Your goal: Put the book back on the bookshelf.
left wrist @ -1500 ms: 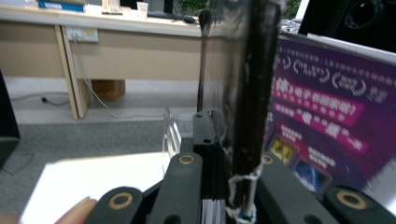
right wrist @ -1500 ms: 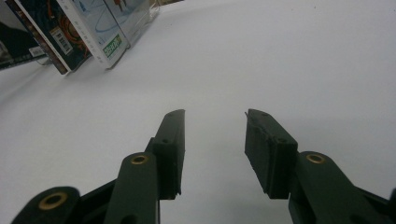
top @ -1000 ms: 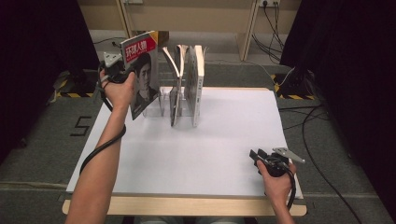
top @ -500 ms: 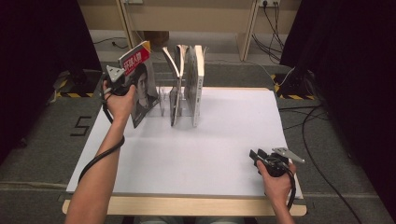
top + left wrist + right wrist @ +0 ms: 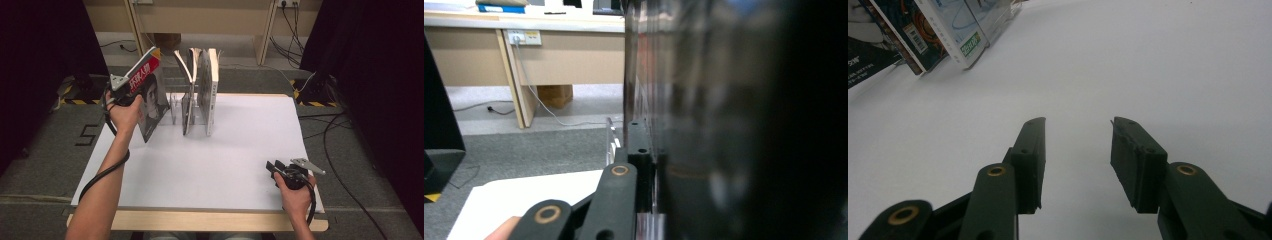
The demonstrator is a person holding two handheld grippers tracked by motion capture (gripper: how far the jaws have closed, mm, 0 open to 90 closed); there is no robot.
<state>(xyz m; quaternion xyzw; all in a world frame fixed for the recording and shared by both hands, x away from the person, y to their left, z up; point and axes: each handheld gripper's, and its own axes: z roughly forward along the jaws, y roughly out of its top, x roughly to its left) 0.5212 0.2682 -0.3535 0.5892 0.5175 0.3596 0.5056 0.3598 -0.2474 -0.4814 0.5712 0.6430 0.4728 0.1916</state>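
Note:
A magazine (image 5: 151, 95) with a red title and a face on its cover stands tilted at the table's far left, its lower corner on or just above the white top. My left gripper (image 5: 135, 94) is shut on its left edge and has just tightened a little. In the left gripper view one black jaw lies against the dark, blurred magazine (image 5: 734, 125); the other jaw is hidden behind it. Just right of the magazine a clear rack (image 5: 175, 107) holds upright books (image 5: 210, 85). My right gripper (image 5: 271, 168) rests open on the table near the front right, with nothing between its fingers (image 5: 1030, 150).
The white table top (image 5: 210, 160) has a wooden front edge. In the right gripper view the books (image 5: 923, 35) and the clear rack (image 5: 995, 17) lie at upper left. Desks, cables and dark curtains surround the table.
My left hand has lowered the magazine toward the table beside the rack and leaned it over. The right gripper has stayed where it was.

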